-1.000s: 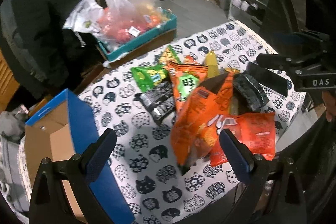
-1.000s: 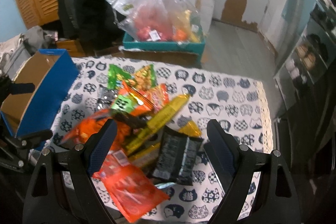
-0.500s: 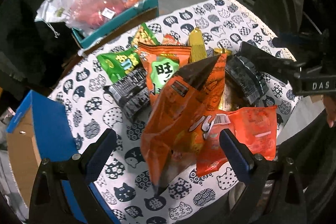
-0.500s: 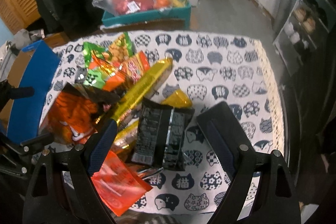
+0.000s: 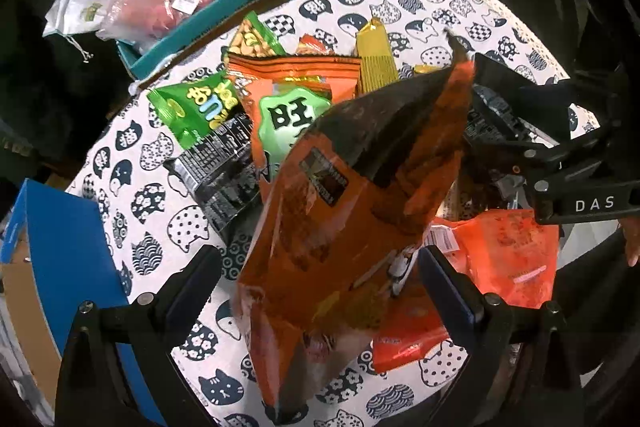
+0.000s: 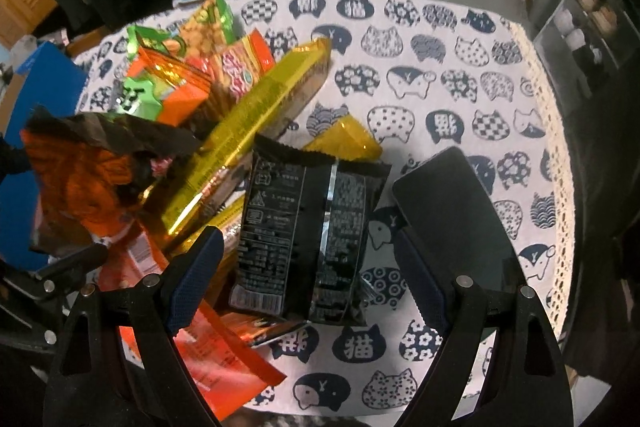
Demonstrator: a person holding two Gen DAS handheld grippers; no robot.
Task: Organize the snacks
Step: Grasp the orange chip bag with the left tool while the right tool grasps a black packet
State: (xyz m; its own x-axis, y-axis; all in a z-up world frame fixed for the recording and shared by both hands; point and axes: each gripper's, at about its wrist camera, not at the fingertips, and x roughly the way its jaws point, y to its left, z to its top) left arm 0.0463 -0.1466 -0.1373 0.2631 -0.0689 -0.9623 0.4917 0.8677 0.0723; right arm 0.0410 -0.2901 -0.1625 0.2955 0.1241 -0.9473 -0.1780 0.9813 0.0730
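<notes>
A pile of snack packets lies on the cat-print tablecloth [image 5: 168,227]. A big orange bag [image 5: 340,219] stands tilted in the left wrist view, its lower part between the spread fingers of my left gripper [image 5: 320,291], which is open and not clamped on it. Behind it lie a green-labelled orange packet [image 5: 292,107], a green packet [image 5: 196,103] and a black packet [image 5: 220,179]. My right gripper [image 6: 308,287] is open, its fingers on either side of a black packet [image 6: 308,235]. A long yellow packet [image 6: 248,131] leans beside it. The orange bag [image 6: 80,179] shows at left.
A blue-sided cardboard box [image 5: 60,259] stands at the table's left end. A black phone [image 6: 452,211] lies right of the black packet. A teal box [image 5: 208,23] with clear plastic bags sits behind the table. A red-orange packet [image 5: 500,255] lies at the near edge.
Both grippers have come down closer to the pile. The orange bag now stands between the left fingers, and the black packet lies between the right fingers. Both stay open.
</notes>
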